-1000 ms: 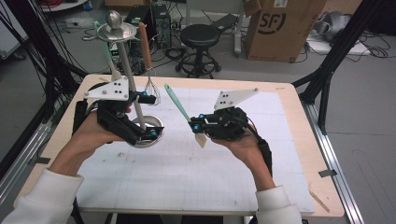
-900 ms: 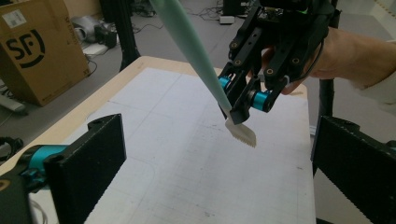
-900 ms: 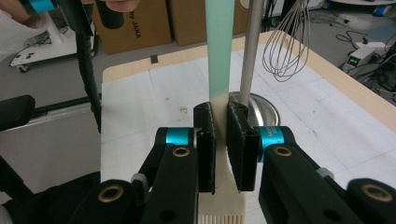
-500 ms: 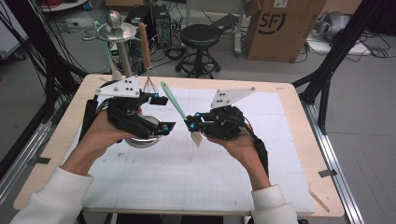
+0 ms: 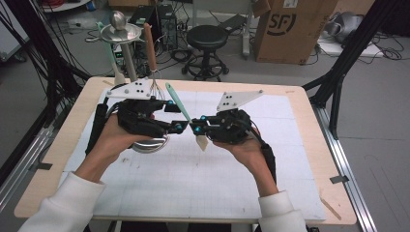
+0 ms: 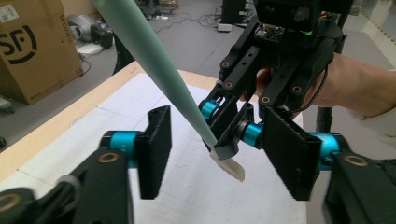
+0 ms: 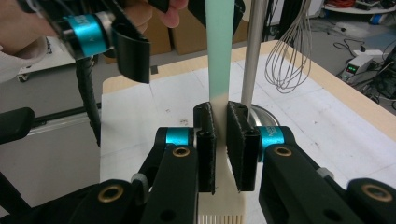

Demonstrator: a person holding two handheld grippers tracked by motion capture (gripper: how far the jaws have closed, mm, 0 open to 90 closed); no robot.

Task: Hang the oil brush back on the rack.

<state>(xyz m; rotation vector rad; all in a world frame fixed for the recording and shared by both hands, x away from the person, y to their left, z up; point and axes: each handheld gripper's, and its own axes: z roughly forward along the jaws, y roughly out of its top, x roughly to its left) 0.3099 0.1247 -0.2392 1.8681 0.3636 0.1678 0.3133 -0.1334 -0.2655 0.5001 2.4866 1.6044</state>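
Since a second ago my left gripper [image 5: 177,126] has come away from the stand and across to the brush, and its jaws have just been closing, with the brush handle between them. That brush [image 5: 180,105], pale green in the handle with a cream head [image 5: 201,142] and short bristles, hangs above the middle of the white mat [image 5: 203,188], handle slanting up and away toward the stand. My right gripper [image 5: 196,128] pinches it narrowly just above the head; in the right gripper view both pads [image 7: 241,140] press its neck. In the left gripper view my own pads [image 6: 156,149] stand half apart on either side of the handle [image 6: 154,60], not touching it. Behind my left hand [image 5: 113,140] stands the metal stand [image 5: 126,53] with a whisk [image 5: 153,72] hanging from it, its round base on the table [image 5: 309,145].
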